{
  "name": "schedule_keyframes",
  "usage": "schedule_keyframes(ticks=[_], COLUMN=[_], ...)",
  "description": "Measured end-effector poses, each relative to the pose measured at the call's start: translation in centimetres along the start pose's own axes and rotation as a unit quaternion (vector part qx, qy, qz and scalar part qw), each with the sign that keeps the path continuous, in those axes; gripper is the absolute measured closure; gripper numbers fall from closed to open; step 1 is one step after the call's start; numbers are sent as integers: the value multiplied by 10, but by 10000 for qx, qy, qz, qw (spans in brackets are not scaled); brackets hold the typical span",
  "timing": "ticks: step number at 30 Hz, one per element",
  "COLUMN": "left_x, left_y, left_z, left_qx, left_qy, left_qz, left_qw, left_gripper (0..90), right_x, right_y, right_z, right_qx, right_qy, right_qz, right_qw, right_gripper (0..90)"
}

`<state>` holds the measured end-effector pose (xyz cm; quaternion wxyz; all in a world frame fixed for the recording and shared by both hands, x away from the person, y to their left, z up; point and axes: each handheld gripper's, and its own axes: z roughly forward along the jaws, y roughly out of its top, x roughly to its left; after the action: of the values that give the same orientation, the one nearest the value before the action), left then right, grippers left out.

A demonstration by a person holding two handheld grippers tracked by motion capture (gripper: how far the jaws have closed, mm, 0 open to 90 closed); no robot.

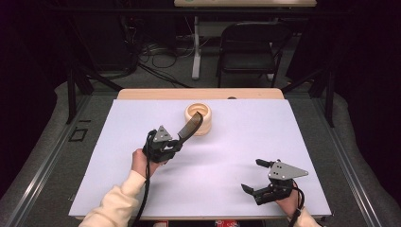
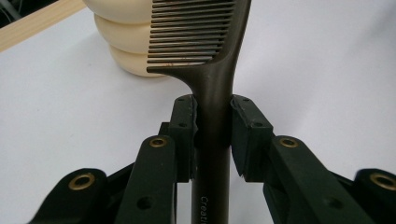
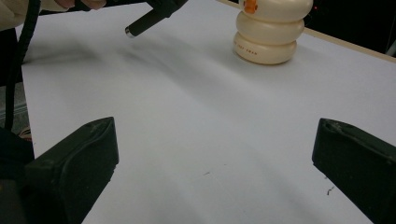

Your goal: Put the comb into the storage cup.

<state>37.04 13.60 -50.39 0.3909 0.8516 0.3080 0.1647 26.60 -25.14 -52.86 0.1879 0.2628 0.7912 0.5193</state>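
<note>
Dark plastic comb (image 2: 212,70), clamped by its handle between the pads of the left tongs (image 1: 177,142); its long axis runs straight ahead of the jaws, toothed end foremost. Cream ringed holder (image 1: 201,118) stands just beyond the tips on the white sheet (image 1: 246,156), and the comb's head hangs at its rim; whether they touch cannot be told. Judged next move: tilt and lower the head into the opening. Right tongs (image 1: 257,176), jaws spread wide and empty, rest well apart from the holder, so the left hand (image 1: 141,161) is the nearer.
</note>
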Motion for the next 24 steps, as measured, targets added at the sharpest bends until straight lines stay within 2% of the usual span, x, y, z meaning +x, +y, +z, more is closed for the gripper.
schedule_keyframes(ticks=[15, 24], left_x=[5, 7], left_y=[0, -1], left_z=[1, 0], left_qx=[-176, -365], left_qy=[120, 161], left_qz=[-52, -103], left_qw=[9998, 9991], left_gripper=[720, 720], right_x=[0, 0], right_y=[0, 0], right_z=[0, 0], right_qx=[0, -3], right_qy=[5, 5], right_qz=[5, 9], right_qw=[10000, 10000], right_gripper=[0, 0])
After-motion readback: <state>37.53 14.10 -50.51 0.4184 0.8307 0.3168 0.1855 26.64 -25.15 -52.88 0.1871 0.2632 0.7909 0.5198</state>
